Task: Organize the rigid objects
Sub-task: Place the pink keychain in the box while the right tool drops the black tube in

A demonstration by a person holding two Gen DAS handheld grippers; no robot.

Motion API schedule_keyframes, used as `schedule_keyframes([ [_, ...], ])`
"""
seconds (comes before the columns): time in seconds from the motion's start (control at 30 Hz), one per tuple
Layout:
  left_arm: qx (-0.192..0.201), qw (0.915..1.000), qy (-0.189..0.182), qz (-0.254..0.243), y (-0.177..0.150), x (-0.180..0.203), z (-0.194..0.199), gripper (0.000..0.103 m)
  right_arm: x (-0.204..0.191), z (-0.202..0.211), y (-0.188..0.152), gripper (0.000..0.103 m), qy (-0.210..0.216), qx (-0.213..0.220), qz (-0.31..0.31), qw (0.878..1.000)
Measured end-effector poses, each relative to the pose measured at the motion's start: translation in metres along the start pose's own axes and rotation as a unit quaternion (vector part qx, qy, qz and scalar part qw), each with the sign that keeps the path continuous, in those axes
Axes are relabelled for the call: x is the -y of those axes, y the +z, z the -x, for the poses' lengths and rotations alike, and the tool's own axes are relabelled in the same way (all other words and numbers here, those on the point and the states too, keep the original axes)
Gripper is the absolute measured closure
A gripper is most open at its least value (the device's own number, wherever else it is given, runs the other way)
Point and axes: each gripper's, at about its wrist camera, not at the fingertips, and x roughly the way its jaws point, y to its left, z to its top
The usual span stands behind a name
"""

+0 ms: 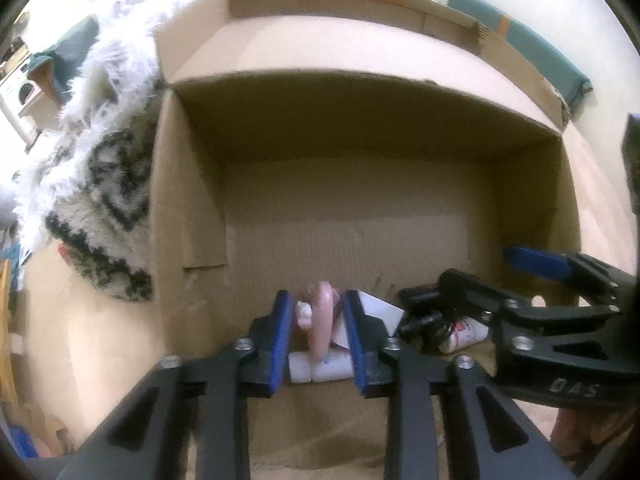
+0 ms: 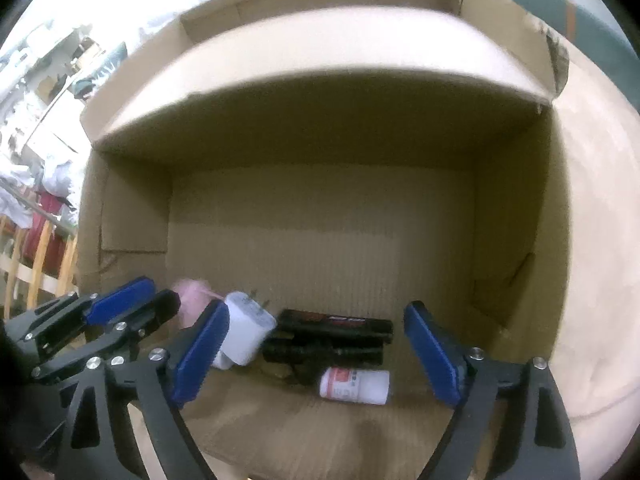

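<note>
An open cardboard box (image 1: 360,140) (image 2: 320,140) fills both views. Near its front wall lie a pink curved object (image 1: 322,320) (image 2: 192,296), a white bottle (image 1: 320,370), a white plug adapter (image 2: 248,332), a black pack (image 2: 332,336) (image 1: 424,320) and a red-labelled white bottle (image 2: 356,386) (image 1: 464,332). My left gripper (image 1: 318,300) (image 2: 162,290) is down in the box. Its blue pads stand a little apart on either side of the pink object, with small gaps showing. My right gripper (image 2: 316,312) (image 1: 456,276) hangs wide open over the black pack and the labelled bottle, holding nothing.
A shaggy white-and-black rug (image 1: 100,160) lies against the box's left outer wall. A teal item (image 1: 540,52) sits behind the box at the right. A wooden rail with hanging clothes (image 2: 36,264) stands far left. The box's back half shows bare floor.
</note>
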Motion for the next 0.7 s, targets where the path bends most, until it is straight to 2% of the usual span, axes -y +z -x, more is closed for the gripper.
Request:
schedule_keyframes([
  [0.03,0.0,1.0,0.006,0.006,0.002,-0.002,0.001,0.062,0.0,0.001,0.0,0.007,0.0,0.003,-0.001,1.0],
  [0.13,0.011,0.9997,0.012,0.018,0.005,-0.007,0.006,0.05,0.003,0.005,0.002,0.006,0.012,0.011,-0.01,1.0],
  [0.37,0.011,0.9997,0.005,0.022,0.007,-0.01,0.008,0.047,0.005,0.016,0.007,0.0,0.012,0.031,-0.008,0.999],
  [0.43,0.013,0.9998,0.002,0.016,0.005,-0.008,0.012,0.042,0.006,0.017,0.007,0.0,0.015,0.033,-0.011,0.999],
  [0.7,0.034,0.9994,0.003,-0.004,-0.005,-0.009,0.055,0.038,0.004,0.041,0.001,0.0,0.006,0.054,-0.004,0.999],
])
